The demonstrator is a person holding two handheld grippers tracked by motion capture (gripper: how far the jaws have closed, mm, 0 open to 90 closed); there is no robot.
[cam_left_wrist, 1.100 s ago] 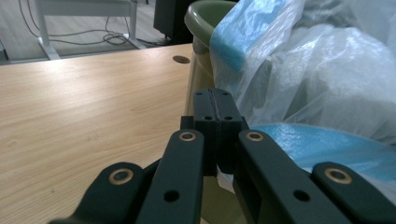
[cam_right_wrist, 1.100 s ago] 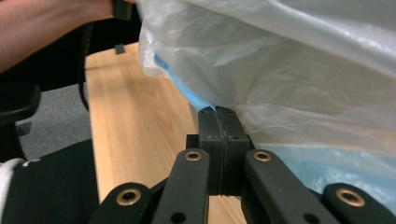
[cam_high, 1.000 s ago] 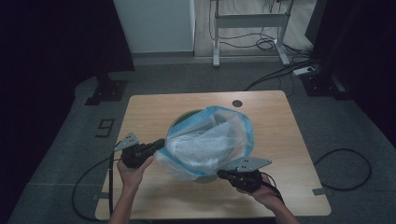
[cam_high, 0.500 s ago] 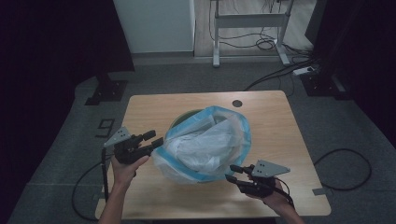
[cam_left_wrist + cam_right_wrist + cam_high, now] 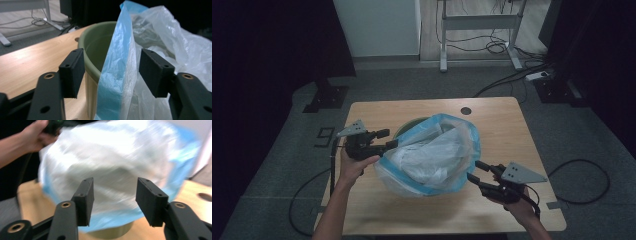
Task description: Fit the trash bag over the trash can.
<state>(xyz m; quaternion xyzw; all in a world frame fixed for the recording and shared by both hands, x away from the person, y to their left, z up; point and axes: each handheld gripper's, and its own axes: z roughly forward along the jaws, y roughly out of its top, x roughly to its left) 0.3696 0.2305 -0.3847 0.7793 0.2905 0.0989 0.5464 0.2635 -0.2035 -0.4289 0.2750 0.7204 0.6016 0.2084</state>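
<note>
A green bin [image 5: 408,129] stood near the middle of the wooden table [image 5: 507,125], with a clear plastic bag [image 5: 432,155] edged in blue draped loosely over it and bulging toward the person's side. In the left gripper view the bin's rim [image 5: 100,27] showed bare at the far side, and the bag's blue edge [image 5: 117,67] rose upright between the two black jaws.

The left gripper [image 5: 384,140] sat at the bag's left edge, held in the person's left hand [image 5: 357,165]. Its jaws were spread wide apart on either side of the blue band (not touching it on either face, as far as the view showed).

The right gripper [image 5: 476,170] pointed at the bag's lower right side from the person's right hand [image 5: 519,205]. Its jaws were also spread, with the bag just ahead of them and nothing between the pads; that gripper's own view was blurred, so the gap to the plastic could not be judged closely.

A round hole [image 5: 466,110] marked the table's far edge. Cables [image 5: 492,47] lay on the floor beyond.
</note>
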